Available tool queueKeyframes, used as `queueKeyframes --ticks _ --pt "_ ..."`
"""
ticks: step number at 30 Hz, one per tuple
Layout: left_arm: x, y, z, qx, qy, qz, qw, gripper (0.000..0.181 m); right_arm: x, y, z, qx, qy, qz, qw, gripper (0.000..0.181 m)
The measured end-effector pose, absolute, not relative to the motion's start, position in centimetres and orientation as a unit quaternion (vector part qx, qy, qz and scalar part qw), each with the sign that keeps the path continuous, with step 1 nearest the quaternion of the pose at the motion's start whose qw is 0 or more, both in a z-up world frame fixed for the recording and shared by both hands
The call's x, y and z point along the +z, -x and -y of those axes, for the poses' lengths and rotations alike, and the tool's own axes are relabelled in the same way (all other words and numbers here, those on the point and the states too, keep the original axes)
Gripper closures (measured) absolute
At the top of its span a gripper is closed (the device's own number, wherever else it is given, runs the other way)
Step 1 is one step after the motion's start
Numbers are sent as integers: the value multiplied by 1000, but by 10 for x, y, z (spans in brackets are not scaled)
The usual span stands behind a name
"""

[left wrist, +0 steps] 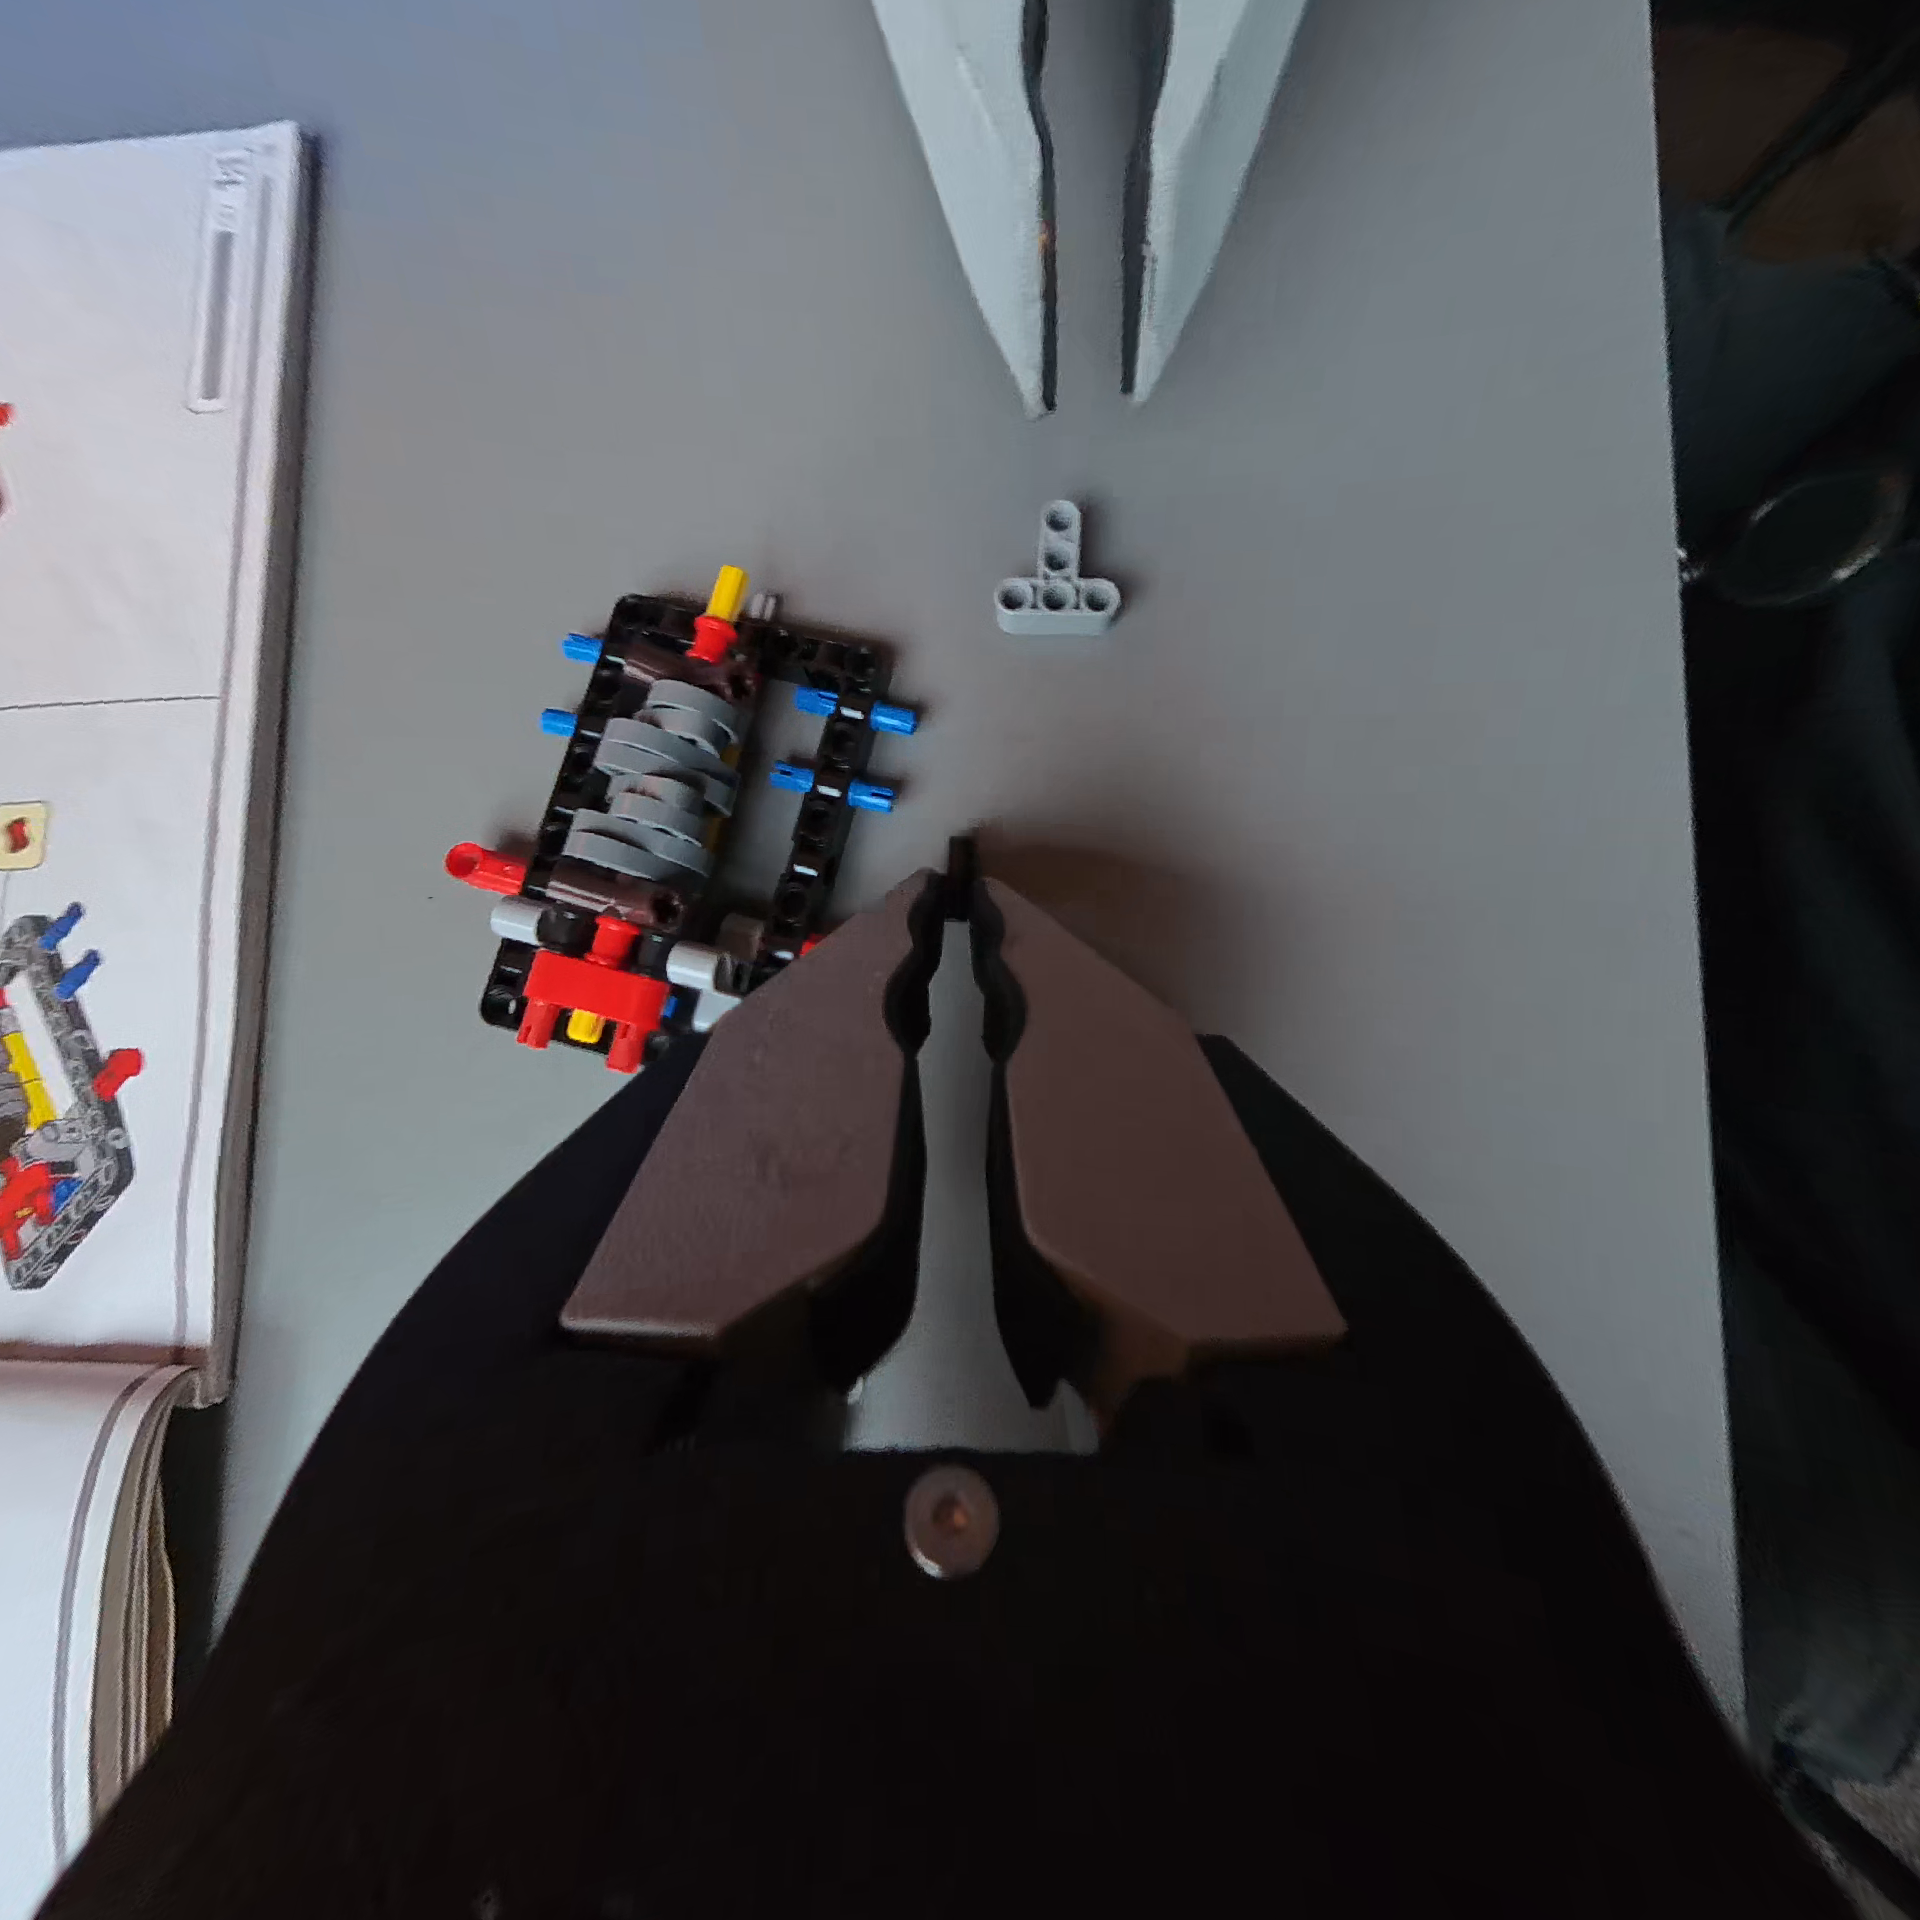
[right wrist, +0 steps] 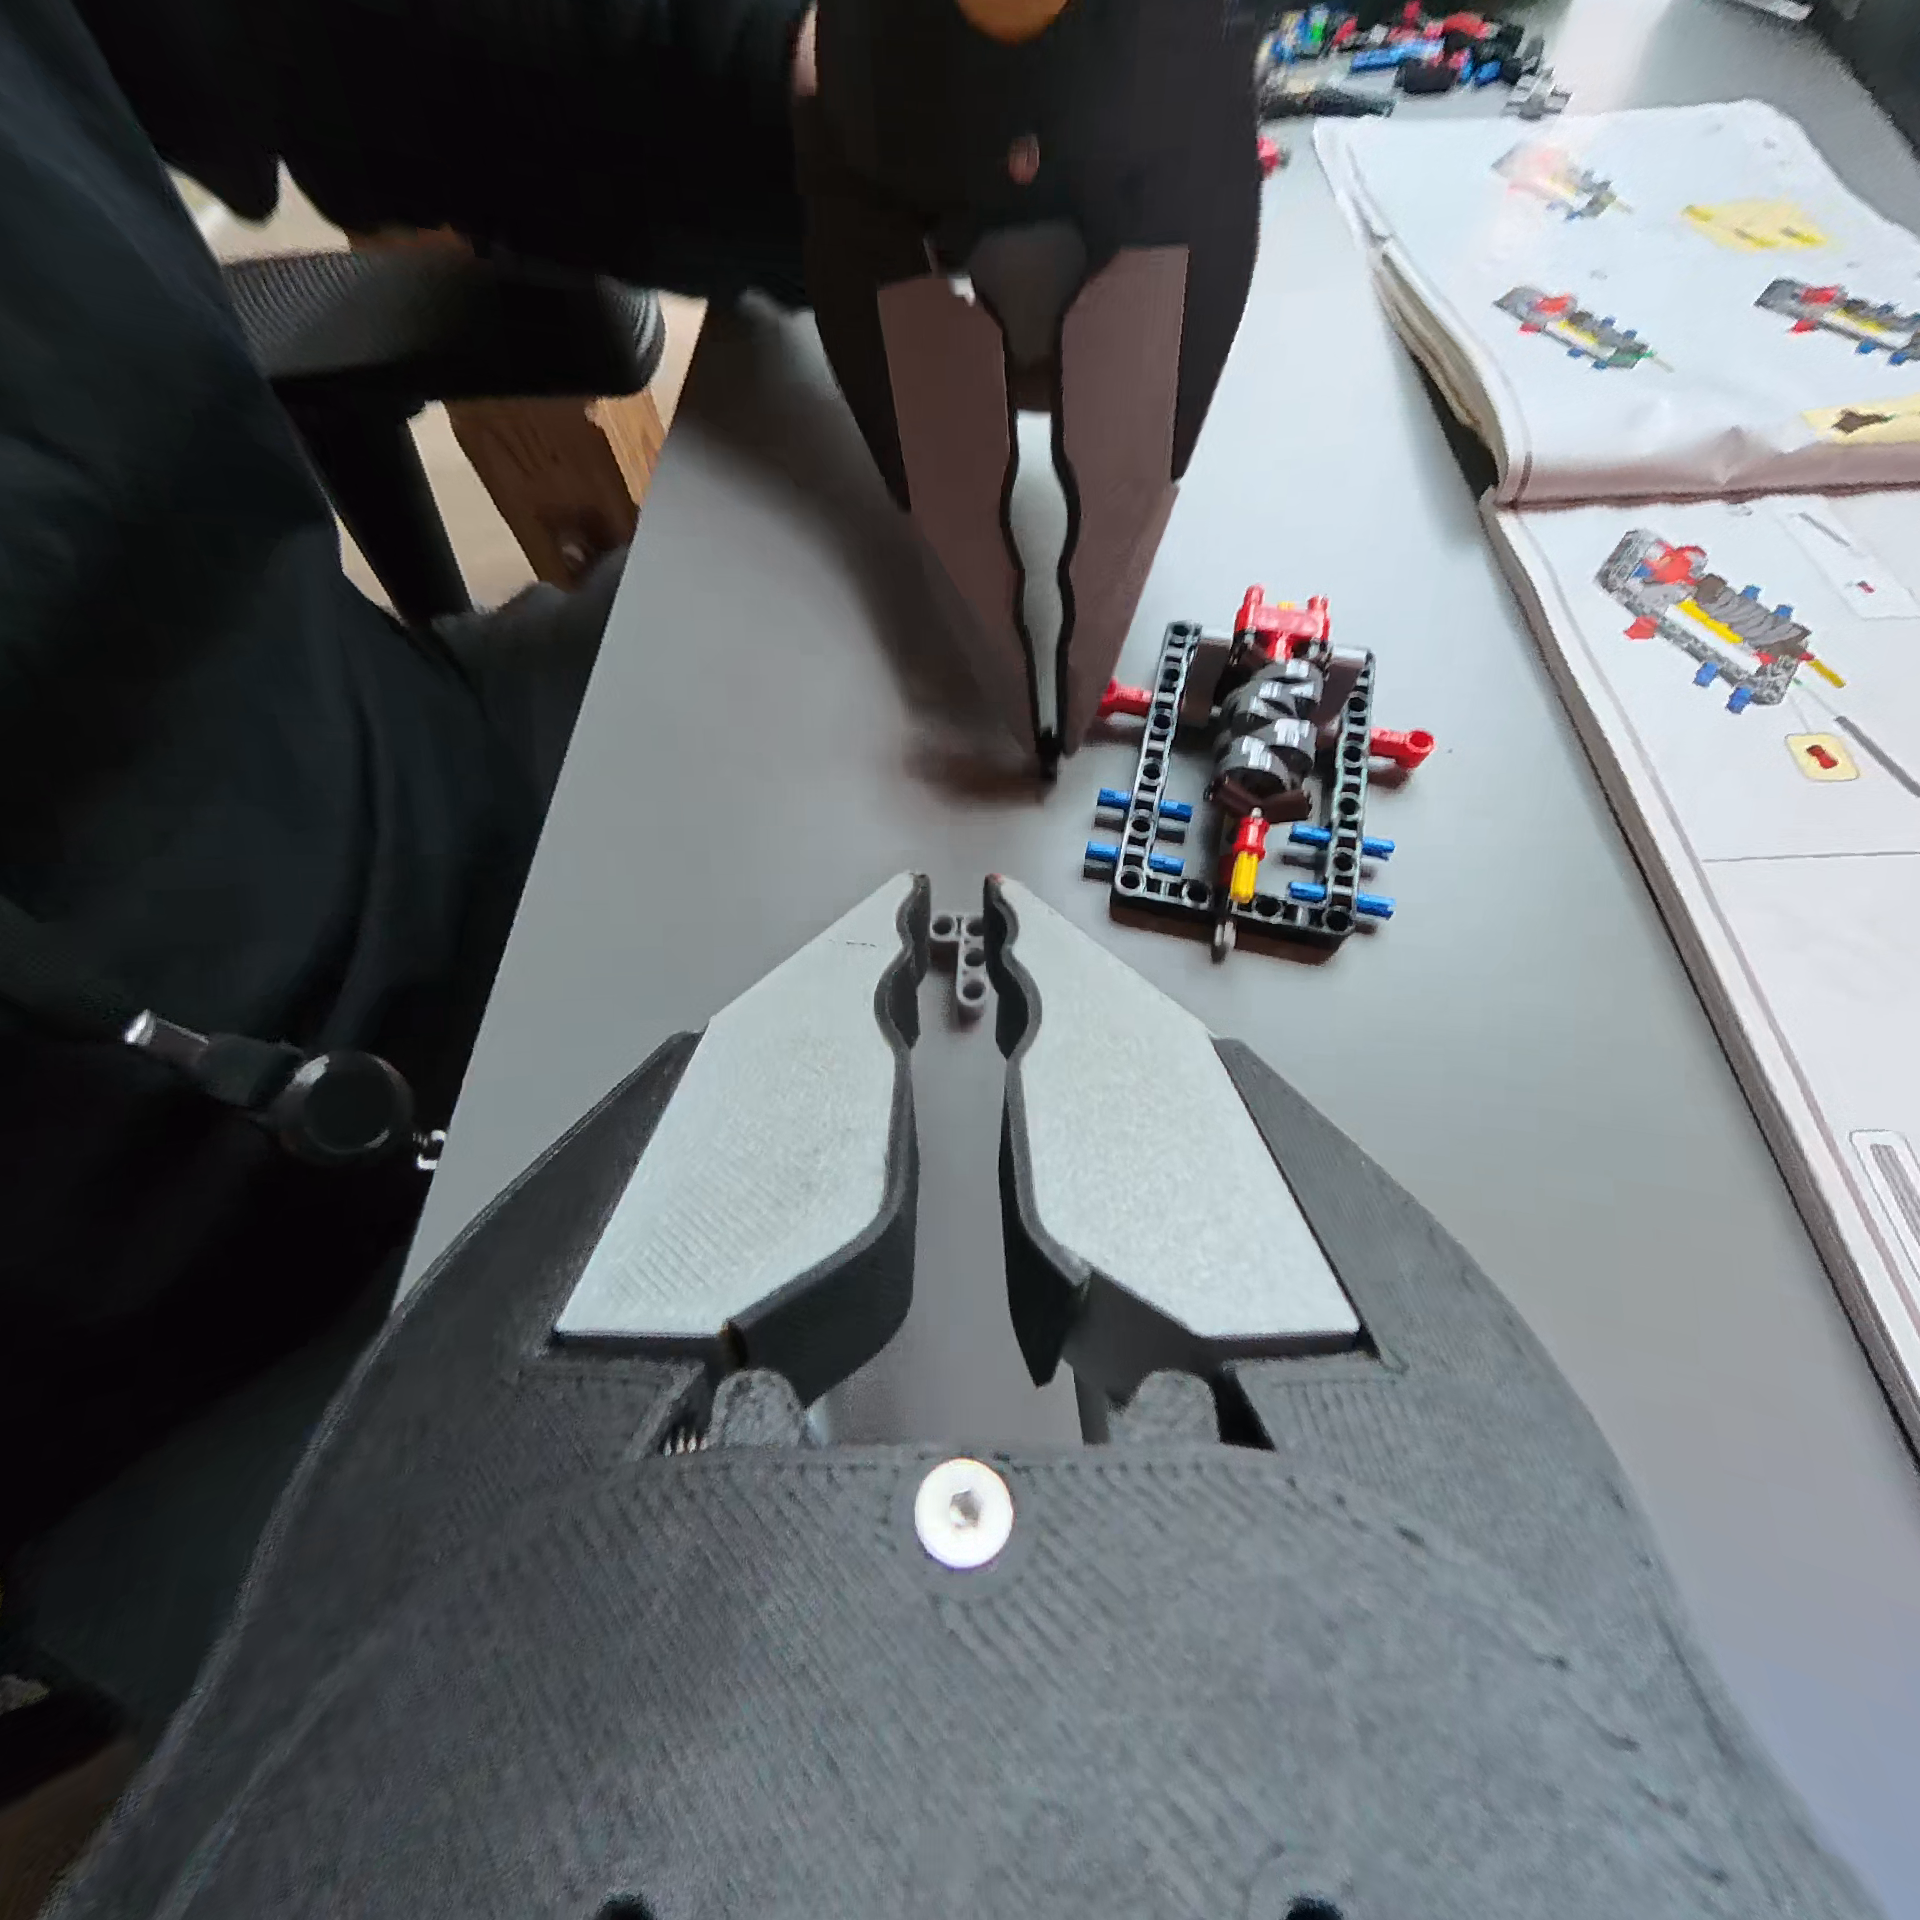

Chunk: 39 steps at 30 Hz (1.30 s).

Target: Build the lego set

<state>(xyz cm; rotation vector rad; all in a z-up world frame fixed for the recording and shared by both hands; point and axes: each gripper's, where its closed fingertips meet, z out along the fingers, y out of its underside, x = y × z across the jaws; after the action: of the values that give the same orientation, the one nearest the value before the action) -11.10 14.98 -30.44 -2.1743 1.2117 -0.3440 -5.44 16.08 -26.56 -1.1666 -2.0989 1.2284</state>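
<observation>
The part-built lego frame (left wrist: 707,821) is black, with grey discs along a central shaft and blue, red and yellow pins. It lies flat on the grey table and also shows in the right wrist view (right wrist: 1257,790). My left gripper (left wrist: 958,894) is brown and shut on a small black piece (left wrist: 961,857), tip down on the table just right of the frame; it also shows in the right wrist view (right wrist: 1047,743). A light grey T-shaped beam (left wrist: 1058,582) lies loose on the table. My right gripper (right wrist: 954,888) is grey, open and empty, and the T-beam (right wrist: 961,961) shows between its fingers.
An open instruction booklet (left wrist: 125,623) lies beside the frame; it also shows in the right wrist view (right wrist: 1714,416). A pile of loose pieces (right wrist: 1392,57) sits at the far end of the table. The table edge (right wrist: 540,831) runs beside a person in dark clothing, with a chair (right wrist: 447,343) beyond. There is about 8 cm between the tips of the two grippers.
</observation>
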Motion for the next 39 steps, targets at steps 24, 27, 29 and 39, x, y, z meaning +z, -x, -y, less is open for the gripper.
queueKeyframes --ticks 24,27,29,39 --pt "-251 83 -183 -226 747 -376 499 179 -241 78 -189 509 487 658 265 167" --pt "-258 81 -178 -223 756 -384 480 179 -251 72 -183 501 479 681 235 166" --pt "-261 81 -176 -221 761 -386 472 179 -258 70 -180 482 473 700 232 164" --pt "-251 77 -174 -246 744 -378 493 179 -255 74 -175 474 460 705 258 171"
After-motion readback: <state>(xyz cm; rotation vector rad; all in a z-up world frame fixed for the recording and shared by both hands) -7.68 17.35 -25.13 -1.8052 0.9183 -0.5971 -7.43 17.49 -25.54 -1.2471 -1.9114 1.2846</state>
